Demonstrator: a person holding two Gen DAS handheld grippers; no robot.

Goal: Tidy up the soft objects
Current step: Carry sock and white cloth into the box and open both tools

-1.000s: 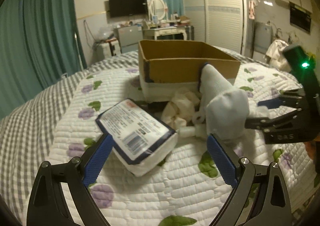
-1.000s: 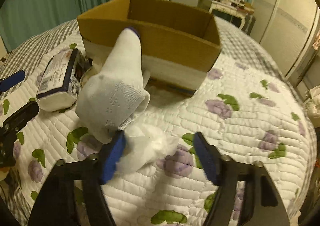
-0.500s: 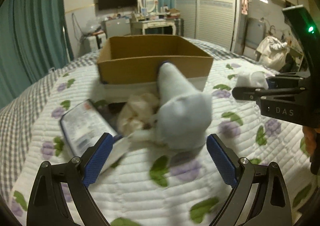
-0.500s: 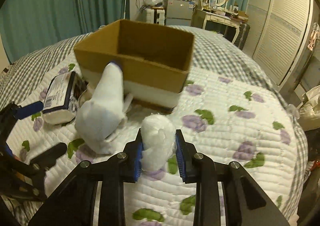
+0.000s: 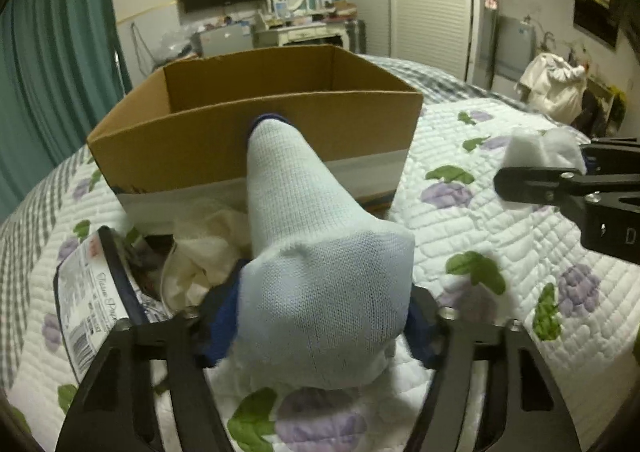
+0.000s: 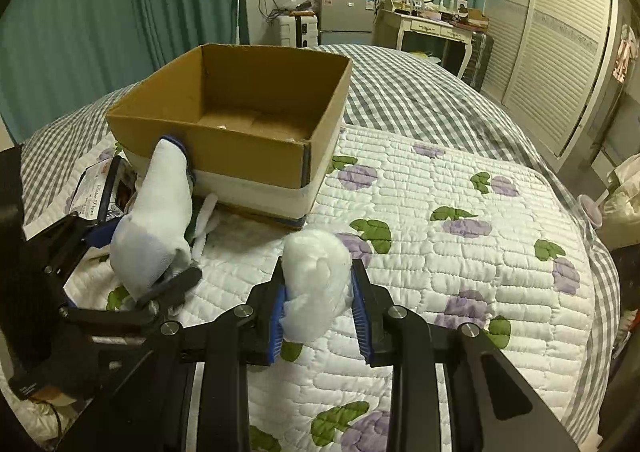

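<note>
A white sock (image 5: pixel 316 264) with a blue cuff leans against the open cardboard box (image 5: pixel 208 144) on the quilted bed. My left gripper (image 5: pixel 316 324) is shut on the sock's toe end; it also shows in the right wrist view (image 6: pixel 152 228). My right gripper (image 6: pixel 318 304) is shut on a white cotton wad (image 6: pixel 316 280) and holds it above the quilt, right of the sock and in front of the box (image 6: pixel 248 148). The wad shows at the right in the left wrist view (image 5: pixel 540 148).
A tissue pack (image 5: pixel 92 300) and a crumpled cream cloth (image 5: pixel 204 248) lie left of the sock, in front of the box. The box interior (image 6: pixel 256 120) looks nearly bare. The flowered quilt (image 6: pixel 460 220) spreads to the right. Furniture stands behind the bed.
My left gripper moved in from the tissue pack and closed on the sock. My right gripper closed on the cotton wad and lifted it off the quilt.
</note>
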